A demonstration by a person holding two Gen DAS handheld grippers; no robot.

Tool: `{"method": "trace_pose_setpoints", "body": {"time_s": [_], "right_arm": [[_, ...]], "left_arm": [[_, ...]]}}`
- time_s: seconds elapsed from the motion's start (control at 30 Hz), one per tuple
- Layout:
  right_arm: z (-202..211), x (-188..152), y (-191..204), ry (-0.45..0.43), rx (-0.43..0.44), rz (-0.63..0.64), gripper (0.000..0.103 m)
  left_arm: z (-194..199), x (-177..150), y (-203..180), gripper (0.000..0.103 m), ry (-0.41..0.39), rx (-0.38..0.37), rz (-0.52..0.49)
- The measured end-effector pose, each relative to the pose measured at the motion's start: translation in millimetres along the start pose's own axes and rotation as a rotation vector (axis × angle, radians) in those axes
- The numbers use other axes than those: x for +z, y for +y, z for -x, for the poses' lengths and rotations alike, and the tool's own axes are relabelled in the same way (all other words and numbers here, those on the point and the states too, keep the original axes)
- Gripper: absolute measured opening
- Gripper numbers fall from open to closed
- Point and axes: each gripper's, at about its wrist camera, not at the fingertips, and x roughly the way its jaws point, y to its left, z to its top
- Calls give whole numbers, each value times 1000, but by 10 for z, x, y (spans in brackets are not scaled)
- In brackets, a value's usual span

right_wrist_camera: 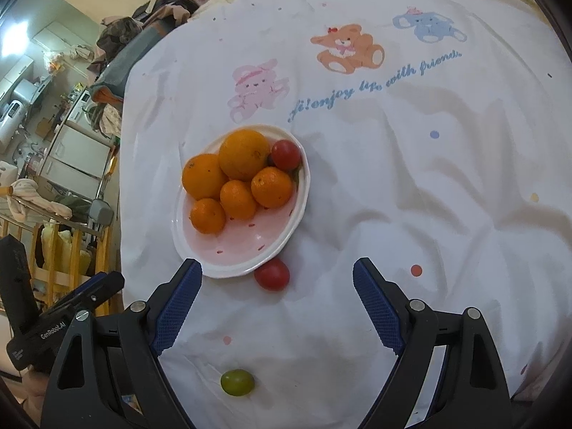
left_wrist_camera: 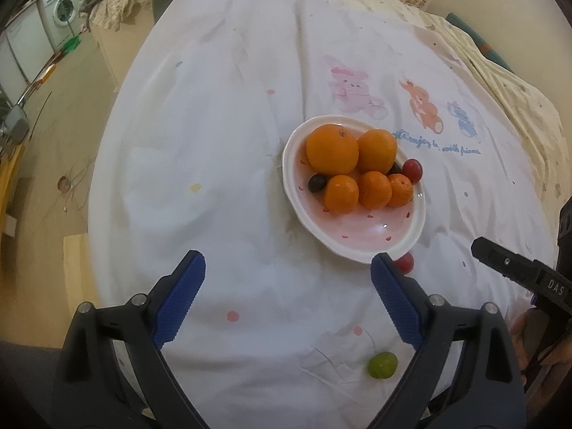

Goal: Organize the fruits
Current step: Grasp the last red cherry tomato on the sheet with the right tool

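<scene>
Both grippers, left and right, gape wide, holding nothing. Plate on white cloth holds oranges. Red tomato touches the plate's near rim; green grape lies apart, nearer the grippers.

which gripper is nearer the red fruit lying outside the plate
Right. The right gripper has the red fruit just ahead between its open jaws; the left gripper has it beyond its right jaw tip.

Two wrist fisheyes, steeply downward, near; both share the pink-centred white ceramic plate on the white bear-printed cloth.
</scene>
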Motion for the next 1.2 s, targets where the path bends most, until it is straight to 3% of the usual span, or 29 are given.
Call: {"method": "trace_pose_setpoints", "body": {"time_s": [0.27, 0.43, 0.6, 0.73, 0.83, 1.03, 1.2], "right_arm": [[-315, 14, -47, 103, -14, -24, 89], [-679, -49, 161, 210, -133, 141, 76], [-891, -107, 317, 235, -225, 286, 70], [-958, -129, 424, 229, -226, 357, 60], [-960, -155, 490, 232, -203, 393, 35], [-891, -212, 518, 256, -159, 383, 33], [-604, -190, 461, 225, -115, 333, 33]], "left_arm": [[-8, 23, 51, 92, 13, -9, 40], [3, 30, 47, 92, 17, -14, 42], [-22, 20, 24, 92, 35, -24, 40], [-38, 18, 6, 92, 33, -15, 34], [-54, 17, 11, 92, 29, 0, 30], [-102, 13, 47, 92, 40, 6, 44], [-87, 13, 37, 92, 32, 9, 31]]}}
